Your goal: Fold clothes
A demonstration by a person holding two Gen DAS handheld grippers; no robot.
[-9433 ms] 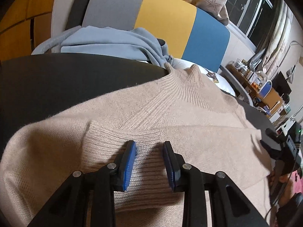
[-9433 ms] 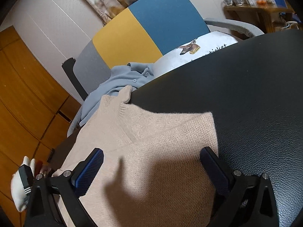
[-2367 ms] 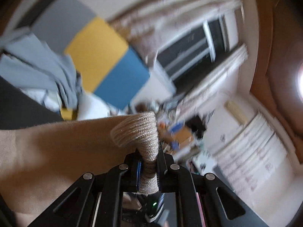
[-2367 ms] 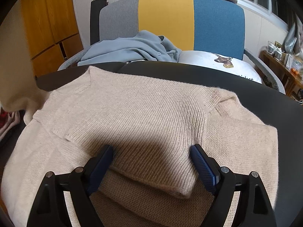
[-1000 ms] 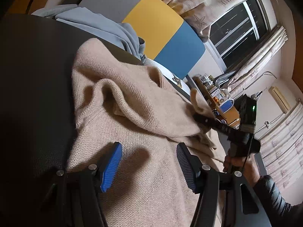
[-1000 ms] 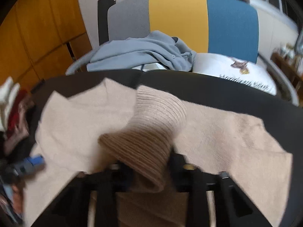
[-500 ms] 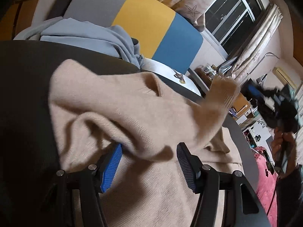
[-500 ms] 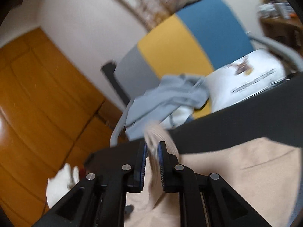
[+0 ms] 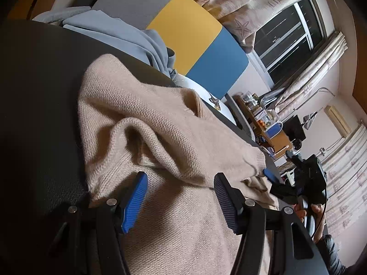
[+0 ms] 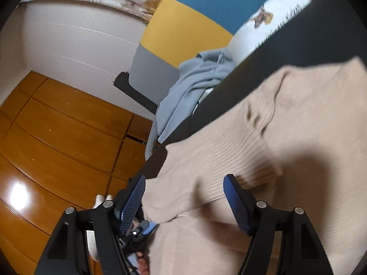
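Observation:
A beige knit sweater (image 9: 160, 142) lies on the black table (image 9: 34, 91), with a sleeve folded across its body and bunched in a fold at the left. My left gripper (image 9: 179, 192) is open and empty just above the sweater's lower part. My right gripper (image 10: 184, 197) is open over the sweater (image 10: 252, 160), with the ribbed sleeve lying loose between its fingers. The right gripper also shows at the right of the left wrist view (image 9: 305, 183), beside the sleeve's cuff.
A chair (image 9: 183, 29) with grey, yellow and blue panels stands behind the table, with a light blue garment (image 9: 114, 32) and a white cushion (image 10: 270, 25) on it. Orange wooden cabinets (image 10: 57, 137) are at the left. A cluttered desk (image 9: 270, 133) stands by the window.
My right gripper was shut on the ribbed sleeve and carried it across the sweater; it is now open and the sleeve lies on the body. My left gripper stayed open, shifting slightly.

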